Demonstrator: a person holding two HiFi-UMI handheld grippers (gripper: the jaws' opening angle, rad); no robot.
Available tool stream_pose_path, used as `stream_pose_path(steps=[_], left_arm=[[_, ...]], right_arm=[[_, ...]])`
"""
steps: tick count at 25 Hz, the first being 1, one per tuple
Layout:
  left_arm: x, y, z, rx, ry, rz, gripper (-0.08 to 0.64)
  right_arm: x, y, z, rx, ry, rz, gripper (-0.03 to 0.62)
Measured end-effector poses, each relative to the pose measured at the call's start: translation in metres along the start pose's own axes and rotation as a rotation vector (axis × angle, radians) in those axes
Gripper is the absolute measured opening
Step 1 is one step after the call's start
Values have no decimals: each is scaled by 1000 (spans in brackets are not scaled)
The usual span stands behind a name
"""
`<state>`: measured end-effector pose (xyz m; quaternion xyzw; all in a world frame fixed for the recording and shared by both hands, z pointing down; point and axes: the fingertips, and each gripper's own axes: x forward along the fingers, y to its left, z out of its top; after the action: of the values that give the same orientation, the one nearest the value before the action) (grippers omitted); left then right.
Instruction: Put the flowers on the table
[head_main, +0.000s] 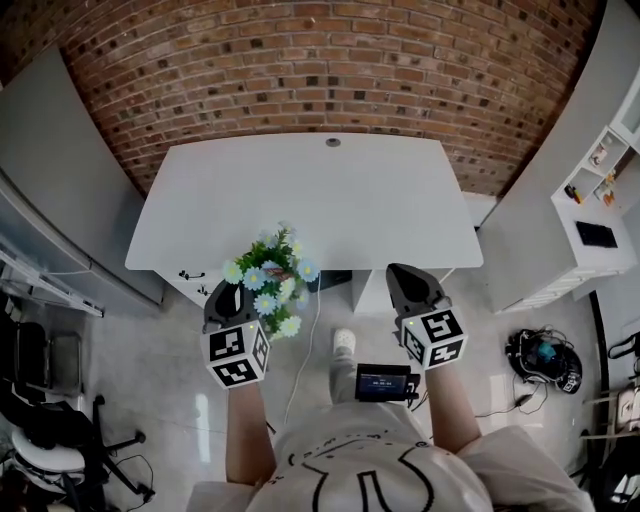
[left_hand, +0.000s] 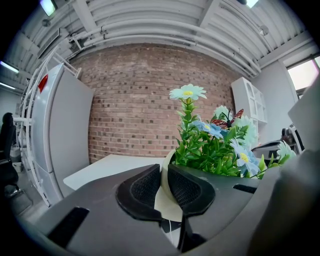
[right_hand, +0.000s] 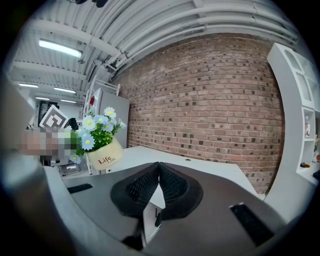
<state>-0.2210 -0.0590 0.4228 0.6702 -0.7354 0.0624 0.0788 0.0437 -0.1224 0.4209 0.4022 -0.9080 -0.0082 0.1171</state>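
The left tool (head_main: 232, 292) is grasping the cream pot (right_hand: 104, 156) of the flowers (head_main: 268, 275) by its rim. In the left gripper view its two dark pads are pressing on either side of the pot's wall, with green leaves and pale blue daisies rising just to the right of them. In the head view the bunch is showing left of centre, overlapping the near edge of the white worktop (head_main: 330, 195). It is being held up in the tool rather than standing on the surface. The right tool (head_main: 402, 272) is hanging to the right of the flowers, level with the left one and well apart from it. It is clenched on nothing, its pads meeting at the tips. Both tools are pointing toward the worktop and the brick wall (head_main: 330, 60) filling the top of the frame.
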Motion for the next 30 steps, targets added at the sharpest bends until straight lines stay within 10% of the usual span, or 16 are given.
stream_pose_path(steps=[30], left_arm=[[261, 13, 66, 2, 15, 60, 56]], right_arm=[[234, -161, 43, -9, 1, 73, 14]])
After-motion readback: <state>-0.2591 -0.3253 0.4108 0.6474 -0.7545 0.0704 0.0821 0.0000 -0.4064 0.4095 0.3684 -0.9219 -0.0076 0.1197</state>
